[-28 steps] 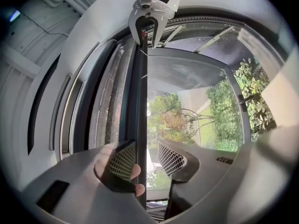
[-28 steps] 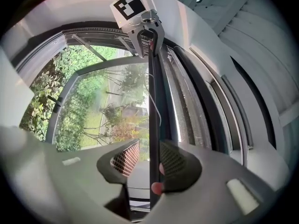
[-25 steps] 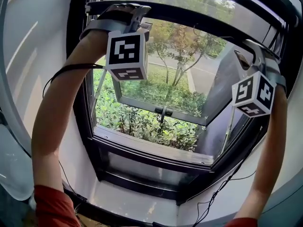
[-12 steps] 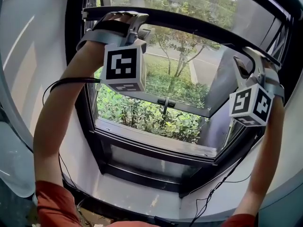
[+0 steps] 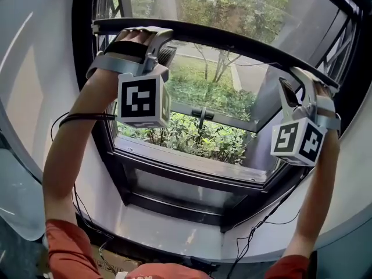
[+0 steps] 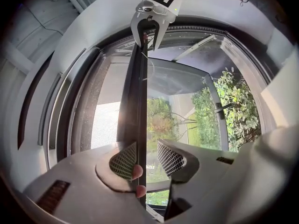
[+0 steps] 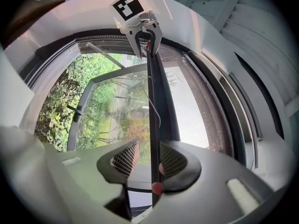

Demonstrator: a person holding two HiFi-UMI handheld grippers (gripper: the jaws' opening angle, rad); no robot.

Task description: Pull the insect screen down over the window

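The insect screen's black pull bar (image 5: pixel 232 42) runs across the window opening, with grey mesh (image 5: pixel 244 10) above it. My left gripper (image 5: pixel 152 34) reaches up to the bar's left part and my right gripper (image 5: pixel 296 77) to its right end. In the left gripper view the bar (image 6: pixel 139 101) passes between the left gripper's (image 6: pixel 147 158) jaws against the left pad (image 6: pixel 124 160), with a gap to the other pad. In the right gripper view the bar (image 7: pixel 156 101) lies on the right pad (image 7: pixel 172 161) of the right gripper (image 7: pixel 145 158), also with a gap.
Below the bar, a glass casement (image 5: pixel 203 97) with a black handle (image 5: pixel 200 114) swings outward over green bushes (image 5: pixel 192 141). A black window frame (image 5: pixel 84 97) surrounds the opening above a pale sill (image 5: pixel 174 237). Cables (image 5: pixel 261 225) hang at the lower right.
The pull bar and both grippers have come down across the window opening, and more mesh shows above the bar. The jaws look the same.
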